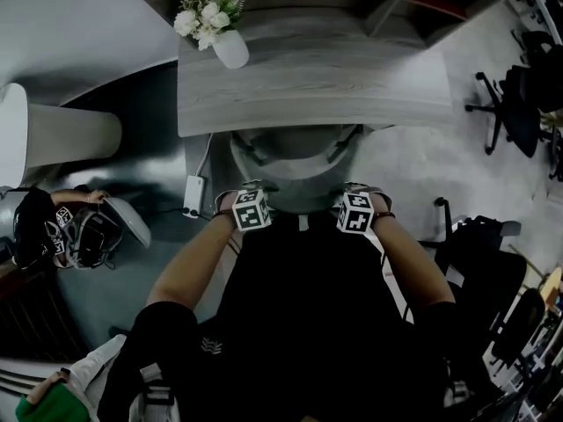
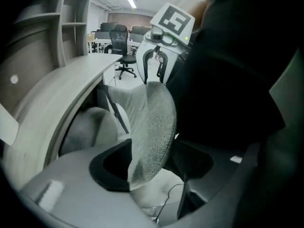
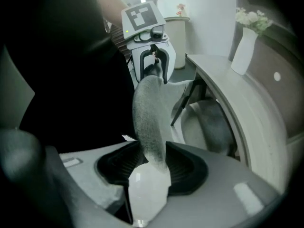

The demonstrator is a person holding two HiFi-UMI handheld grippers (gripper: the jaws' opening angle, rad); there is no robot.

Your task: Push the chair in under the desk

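Two claws [image 2: 152, 163] [image 3: 152, 165] astride chair back [image 2: 154, 122]

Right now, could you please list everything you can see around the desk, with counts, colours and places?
desk: one, grey wood, curved, straight ahead.
chair: one, grey, seat under the desk.
vase: one, white, at the desk's left end.
flowers: one bunch, white, in the vase.
power strip: one, white, on the floor left of the chair.
round stand: one, white, far left.
office chairs: at least two, black, at the right.
person: one, in black, lower left.
left gripper: one, grey, jaws apart around the chair's back edge.
right gripper: one, grey, jaws closed on the chair's back edge.
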